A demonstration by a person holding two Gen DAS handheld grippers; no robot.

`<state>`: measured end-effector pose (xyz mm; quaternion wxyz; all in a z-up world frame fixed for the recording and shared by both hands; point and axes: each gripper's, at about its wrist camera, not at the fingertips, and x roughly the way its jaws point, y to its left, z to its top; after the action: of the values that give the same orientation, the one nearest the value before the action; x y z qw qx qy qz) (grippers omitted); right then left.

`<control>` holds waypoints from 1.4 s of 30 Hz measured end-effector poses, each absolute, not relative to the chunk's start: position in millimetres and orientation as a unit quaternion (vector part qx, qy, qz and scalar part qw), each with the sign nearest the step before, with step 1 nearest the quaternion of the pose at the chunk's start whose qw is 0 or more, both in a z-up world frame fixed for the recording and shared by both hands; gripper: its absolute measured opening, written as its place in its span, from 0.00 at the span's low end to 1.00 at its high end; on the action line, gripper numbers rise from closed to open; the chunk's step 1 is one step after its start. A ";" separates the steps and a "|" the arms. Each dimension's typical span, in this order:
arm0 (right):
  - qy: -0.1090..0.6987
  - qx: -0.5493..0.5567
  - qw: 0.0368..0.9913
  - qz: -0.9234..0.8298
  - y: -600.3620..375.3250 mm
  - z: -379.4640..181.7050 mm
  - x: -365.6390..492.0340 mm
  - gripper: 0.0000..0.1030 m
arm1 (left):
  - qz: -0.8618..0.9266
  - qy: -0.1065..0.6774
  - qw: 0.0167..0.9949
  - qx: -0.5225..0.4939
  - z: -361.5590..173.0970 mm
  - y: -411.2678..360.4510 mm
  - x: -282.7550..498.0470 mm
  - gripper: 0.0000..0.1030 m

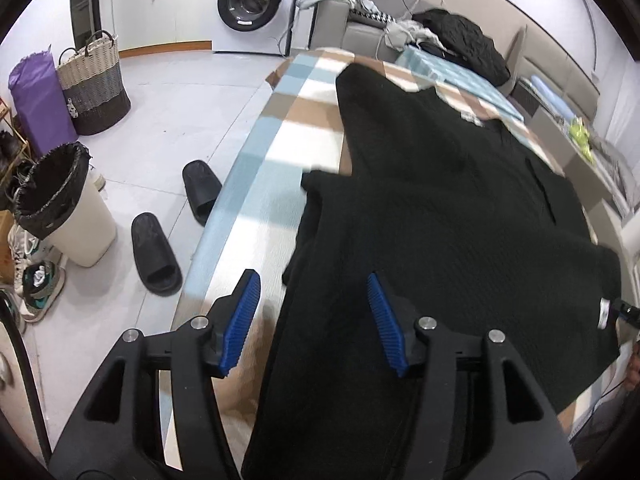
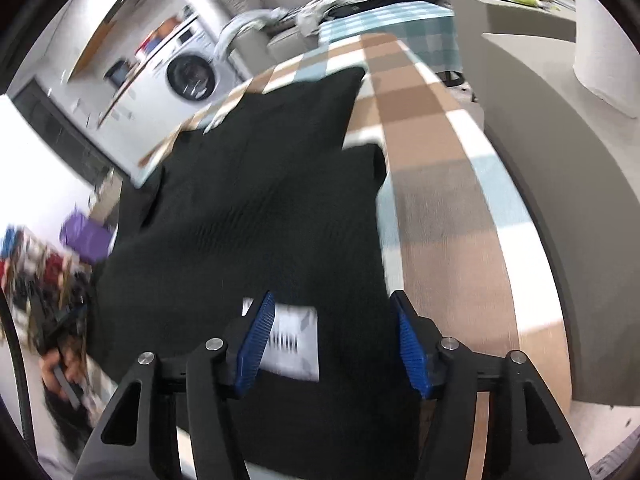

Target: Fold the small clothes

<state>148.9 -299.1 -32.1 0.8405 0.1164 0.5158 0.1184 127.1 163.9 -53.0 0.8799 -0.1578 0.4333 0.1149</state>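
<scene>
The garment [image 1: 440, 208] lies spread on the desk [image 1: 256, 184] — slippers [image 1: 156, 252] on the floor left of it, bin [image 1: 60, 208] and basket [image 1: 94, 84] beyond, washing machine [image 1: 252, 4] behind.

text: none legible | washing machine [image 1: 256, 4] panel: too small | garment label [image 2: 294, 338]: blurred

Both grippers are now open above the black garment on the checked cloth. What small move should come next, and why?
Probably lower both grippers to the near edge of the black garment and close on it. The left gripper and the right gripper both stand open with fabric lying under the gap, not pinched. The garment lies spread on the checked cloth, with its white label showing, so it looks not yet folded up.
</scene>
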 end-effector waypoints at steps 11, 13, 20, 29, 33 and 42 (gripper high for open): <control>0.503 0.087 0.853 0.110 -296.9 -39.8 132.8 0.59 | 0.101 0.417 0.892 -0.143 -52.3 146.6 119.1 0.22; 0.505 0.090 0.853 0.095 -301.4 -41.7 132.3 0.49 | 0.103 0.411 0.894 -0.147 -50.1 145.8 118.4 0.14; 0.474 0.058 0.874 0.089 -297.9 -20.4 117.3 0.05 | 0.108 0.373 0.909 -0.152 -24.6 144.2 102.8 0.03; 0.326 0.139 0.922 0.157 -311.7 37.0 113.5 0.03 | 0.088 0.307 0.929 -0.187 21.7 158.0 113.9 0.03; 0.325 0.179 0.923 0.102 -325.1 30.1 138.2 0.03 | 0.100 0.313 0.924 -0.194 16.2 171.4 140.8 0.03; 0.403 0.154 0.902 0.022 -330.4 -12.7 181.0 0.04 | 0.119 0.374 0.907 -0.151 -26.3 167.7 184.4 0.04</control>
<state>181.0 -330.4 -12.7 0.9019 0.1542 0.4029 0.0219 184.4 167.7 -26.2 0.9074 -0.1509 0.3738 0.1187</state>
